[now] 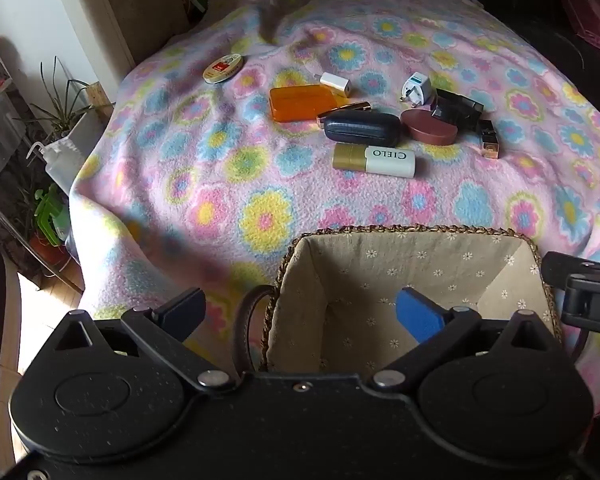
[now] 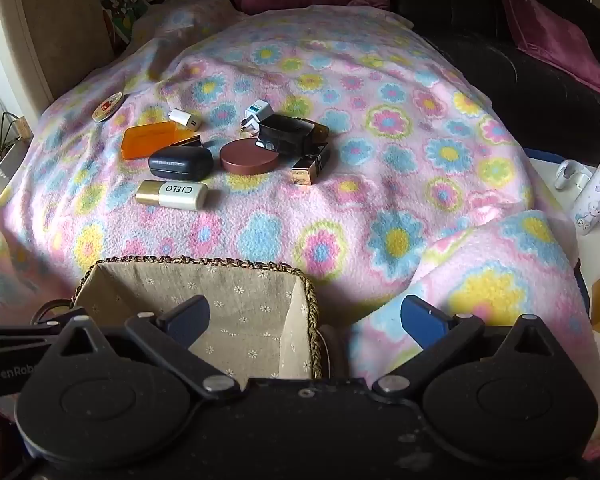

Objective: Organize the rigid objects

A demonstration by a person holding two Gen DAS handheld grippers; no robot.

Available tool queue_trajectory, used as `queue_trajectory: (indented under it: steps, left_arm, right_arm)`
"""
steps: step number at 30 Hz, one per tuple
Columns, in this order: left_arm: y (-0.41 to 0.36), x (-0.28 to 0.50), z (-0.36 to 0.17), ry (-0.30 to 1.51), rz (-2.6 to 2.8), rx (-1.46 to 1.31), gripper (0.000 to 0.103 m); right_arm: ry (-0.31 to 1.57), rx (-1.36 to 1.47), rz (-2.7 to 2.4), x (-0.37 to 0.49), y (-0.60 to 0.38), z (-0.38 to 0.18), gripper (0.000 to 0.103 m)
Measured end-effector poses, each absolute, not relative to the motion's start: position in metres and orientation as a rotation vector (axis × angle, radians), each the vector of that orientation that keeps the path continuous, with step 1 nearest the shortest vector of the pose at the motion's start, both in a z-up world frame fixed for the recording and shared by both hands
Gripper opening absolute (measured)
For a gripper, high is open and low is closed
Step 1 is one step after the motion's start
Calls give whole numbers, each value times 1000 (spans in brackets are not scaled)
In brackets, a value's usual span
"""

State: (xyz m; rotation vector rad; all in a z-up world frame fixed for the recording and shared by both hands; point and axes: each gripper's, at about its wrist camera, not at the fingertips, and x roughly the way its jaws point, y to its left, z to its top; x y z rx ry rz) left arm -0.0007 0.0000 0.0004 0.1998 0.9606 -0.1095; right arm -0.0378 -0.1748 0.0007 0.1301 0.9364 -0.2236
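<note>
A woven basket (image 1: pixel 404 233) with a cloth lining sits on the flowered blanket, nearest me; it also shows in the right wrist view (image 2: pixel 204 262). Its visible inside holds nothing. Beyond it lie a white and gold CIELO bottle (image 1: pixel 376 160) (image 2: pixel 174 195), a dark case (image 1: pixel 362 128) (image 2: pixel 181 163), an orange box (image 1: pixel 302 102) (image 2: pixel 150 141), a brown round compact (image 1: pixel 428 127) (image 2: pixel 249 161), a white plug adapter (image 1: pixel 416 86), a white charger (image 1: pixel 336 83), a round tin (image 1: pixel 223 68) and a gold lipstick (image 2: pixel 310 168). My left gripper (image 1: pixel 300 314) is open over the basket's left rim. My right gripper (image 2: pixel 306 320) is open over its right rim.
Potted plants (image 1: pixel 56 112) and a spray bottle (image 1: pixel 62 164) stand past the blanket's left edge. A white bottle (image 2: pixel 594 196) and small items stand on a side table at the right. Dark sofa and maroon cushions (image 2: pixel 552 36) lie behind.
</note>
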Motion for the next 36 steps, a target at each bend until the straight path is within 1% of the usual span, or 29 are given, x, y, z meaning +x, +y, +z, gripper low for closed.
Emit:
queue_trajectory:
  steps: [36]
  left_arm:
    - [5, 7, -8, 1032, -96, 150, 98]
  right_arm:
    - [957, 126, -223, -36, -174, -2, 102]
